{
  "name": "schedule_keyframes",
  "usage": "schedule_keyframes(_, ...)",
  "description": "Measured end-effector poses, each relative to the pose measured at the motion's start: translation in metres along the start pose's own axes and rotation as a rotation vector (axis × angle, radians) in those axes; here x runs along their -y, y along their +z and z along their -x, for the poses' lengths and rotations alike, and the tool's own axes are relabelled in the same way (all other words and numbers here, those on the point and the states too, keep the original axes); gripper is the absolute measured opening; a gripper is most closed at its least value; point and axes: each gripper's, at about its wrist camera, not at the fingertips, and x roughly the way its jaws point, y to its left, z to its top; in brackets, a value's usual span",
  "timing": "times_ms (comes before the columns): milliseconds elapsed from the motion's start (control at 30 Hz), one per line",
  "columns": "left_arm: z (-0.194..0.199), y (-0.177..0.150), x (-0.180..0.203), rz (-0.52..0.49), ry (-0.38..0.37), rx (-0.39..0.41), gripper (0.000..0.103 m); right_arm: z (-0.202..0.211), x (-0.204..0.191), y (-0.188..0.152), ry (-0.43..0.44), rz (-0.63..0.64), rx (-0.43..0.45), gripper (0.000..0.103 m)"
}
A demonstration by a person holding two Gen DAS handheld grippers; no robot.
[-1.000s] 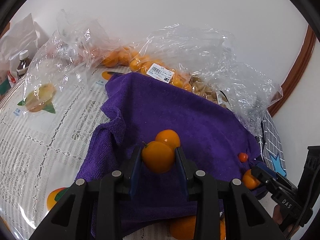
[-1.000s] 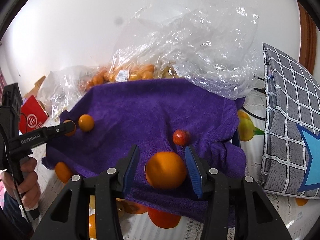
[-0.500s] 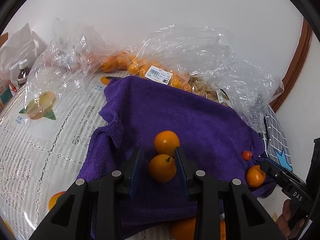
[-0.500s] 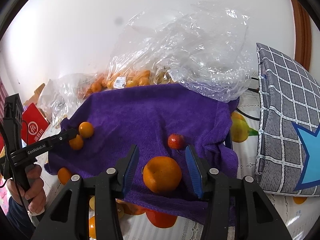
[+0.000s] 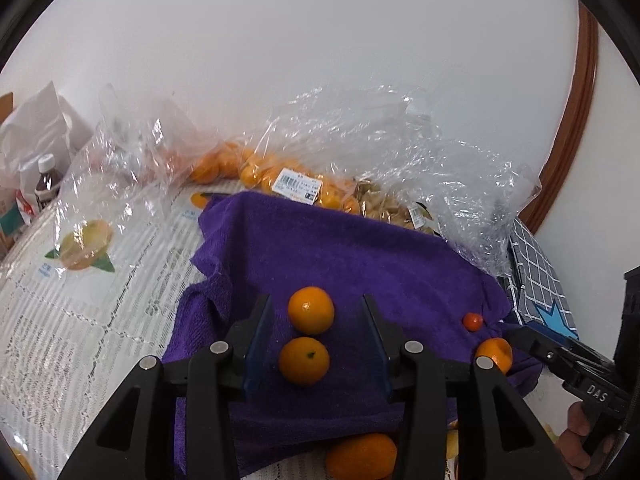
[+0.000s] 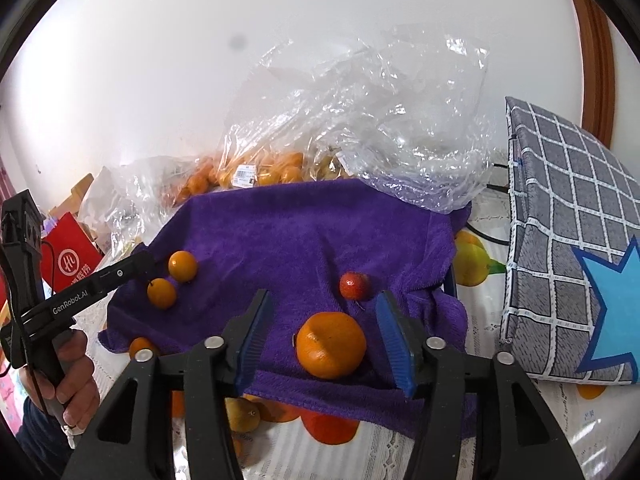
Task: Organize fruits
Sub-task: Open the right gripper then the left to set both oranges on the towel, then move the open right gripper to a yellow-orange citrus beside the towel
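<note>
- On the purple towel (image 6: 304,232) spread over the counter (image 5: 80,320), four fruits are laid out: two small oranges (image 5: 311,309) close together at one end, a large orange (image 6: 331,344) near the front edge, and a small red fruit (image 6: 354,285) just beyond it.
- The left tool (image 5: 316,344) is opening. The nearer small orange (image 5: 304,360) lies on the towel between its jaws, and neither pad touches it, so it looks set down rather than held.
- The right tool (image 6: 326,340) is opening too. The large orange sits between its blue pads (image 6: 256,332) with a clear gap on each side, resting on the towel.
- Judged from this, the task is at an early to middle stage. A few fruits are placed, while many more wait in the clear plastic bags (image 6: 360,128) behind the towel, and several loose ones (image 6: 330,426) lie on the counter under the towel's front edge.
- The fruits are round, so no long axis can be named. The nearer small orange shows its green stem end facing up toward the camera; the large orange's dimpled end faces left and slightly upward.
- The two small oranges line up front to back in the left wrist view, nearly touching.
- Whether the sorting goes by size or by kind cannot be told from this layout alone.
</note>
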Motion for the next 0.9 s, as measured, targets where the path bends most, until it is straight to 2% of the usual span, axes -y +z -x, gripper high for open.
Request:
schedule_keyframes(167, 0.009, -0.006, 0.003, -0.035, 0.038, 0.041, 0.041, 0.013, -0.007, -0.009, 0.014, -0.006, 0.025, 0.060)
schedule_keyframes(433, 0.030, -0.013, 0.007, -0.046, 0.071, 0.115, 0.041, 0.055, -0.022, -0.028, -0.088, 0.017, 0.083, 0.060)
schedule_keyframes(667, 0.047, -0.028, 0.006, -0.060, 0.061, 0.101, 0.041, 0.075, -0.027, -0.041, -0.136, 0.015, 0.051, 0.060)
schedule_keyframes(800, 0.056, -0.042, 0.004, -0.084, 0.058, 0.068, 0.041, 0.075, -0.030, -0.052, -0.115, 0.012, 0.016, 0.057)
schedule_keyframes(900, 0.061, -0.048, -0.002, -0.062, 0.040, 0.039, 0.041, 0.070, -0.034, -0.062, -0.077, 0.005, -0.014, 0.053)
